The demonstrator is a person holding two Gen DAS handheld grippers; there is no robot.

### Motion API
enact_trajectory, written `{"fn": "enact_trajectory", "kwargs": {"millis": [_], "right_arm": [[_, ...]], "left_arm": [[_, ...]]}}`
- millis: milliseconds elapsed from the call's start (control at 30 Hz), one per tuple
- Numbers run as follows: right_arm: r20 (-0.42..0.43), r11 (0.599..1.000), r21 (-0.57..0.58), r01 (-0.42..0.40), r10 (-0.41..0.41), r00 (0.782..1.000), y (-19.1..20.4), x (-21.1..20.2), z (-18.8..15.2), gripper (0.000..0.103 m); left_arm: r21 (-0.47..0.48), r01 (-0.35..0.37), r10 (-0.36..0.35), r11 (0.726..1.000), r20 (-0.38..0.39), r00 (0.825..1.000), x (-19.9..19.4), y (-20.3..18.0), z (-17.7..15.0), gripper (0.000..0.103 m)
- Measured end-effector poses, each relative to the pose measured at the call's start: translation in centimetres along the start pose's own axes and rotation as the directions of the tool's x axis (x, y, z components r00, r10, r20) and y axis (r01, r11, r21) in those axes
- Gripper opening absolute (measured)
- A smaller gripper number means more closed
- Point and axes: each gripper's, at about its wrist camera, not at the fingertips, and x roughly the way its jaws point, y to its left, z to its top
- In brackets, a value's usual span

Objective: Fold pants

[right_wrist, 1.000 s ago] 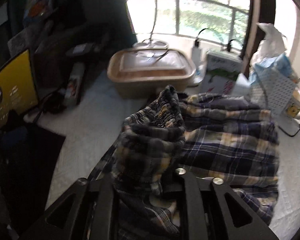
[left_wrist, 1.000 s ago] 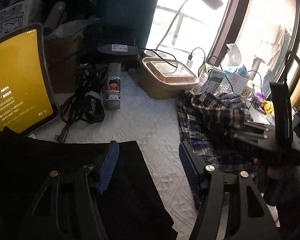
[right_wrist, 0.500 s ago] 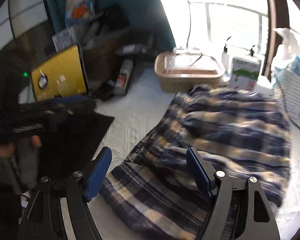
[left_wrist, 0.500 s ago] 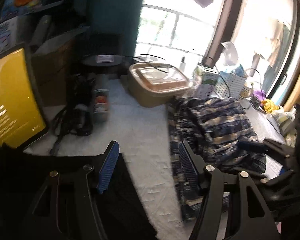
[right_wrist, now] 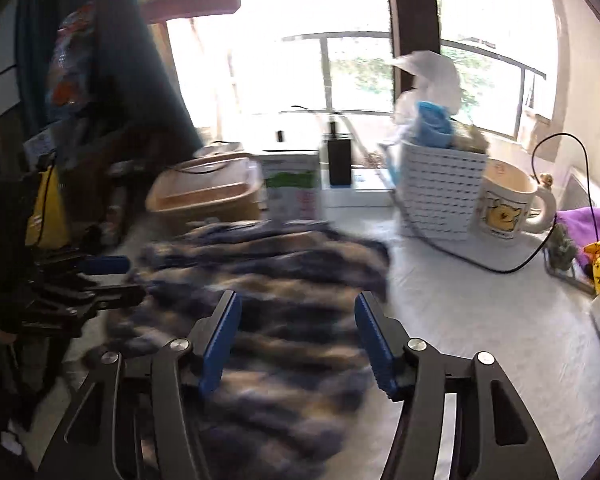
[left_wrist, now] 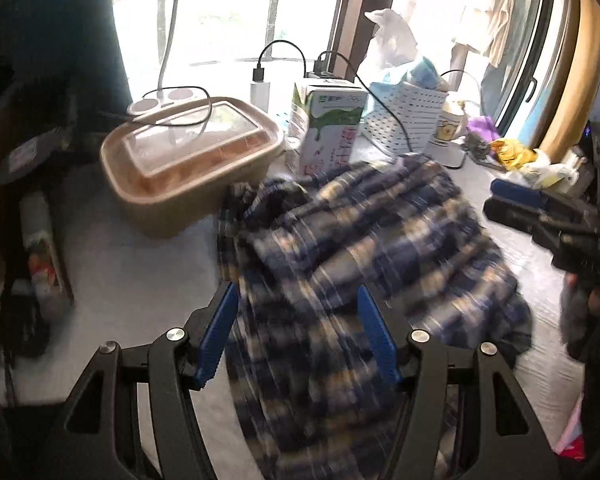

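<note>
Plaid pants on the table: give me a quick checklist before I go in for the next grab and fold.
1. Left gripper free of cloth: ok, fingers apart, nothing pinched.
2. Right gripper free of cloth: ok, jaws are closing, but nothing is between them.
3. Plaid pants lying flat: not ok, bunched in a heap.
4. Waistband and leg ends located: cannot tell, both views are blurred.
5. Room to spread the pants: not ok, tan container, milk carton and white basket stand close behind them.
6. Cable clear of the pants: ok, it lies off to their right.
</note>
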Motion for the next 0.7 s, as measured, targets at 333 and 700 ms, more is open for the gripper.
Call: {"fn": "enact_trajectory", "kwargs": {"millis": [333, 700], "right_arm": [[-0.108, 0.991, -0.129, 0.024, -0.038, 0.993, -1.9, 8.7, 2.0, 0.038], [-0.156, 0.993, -0.09, 0.074, -0.087, 0.984, -3.4, 13.3, 3.0, 0.038]], "left_arm": [[0.035, -0.093, 0.094, 0.995, -0.03, 0.995, 4.8, 2.4, 2.6, 0.058], [0.009, -0.109, 0.109, 0.994, -0.045, 0.993, 6.5, 4.2, 3.2, 0.06]]}}
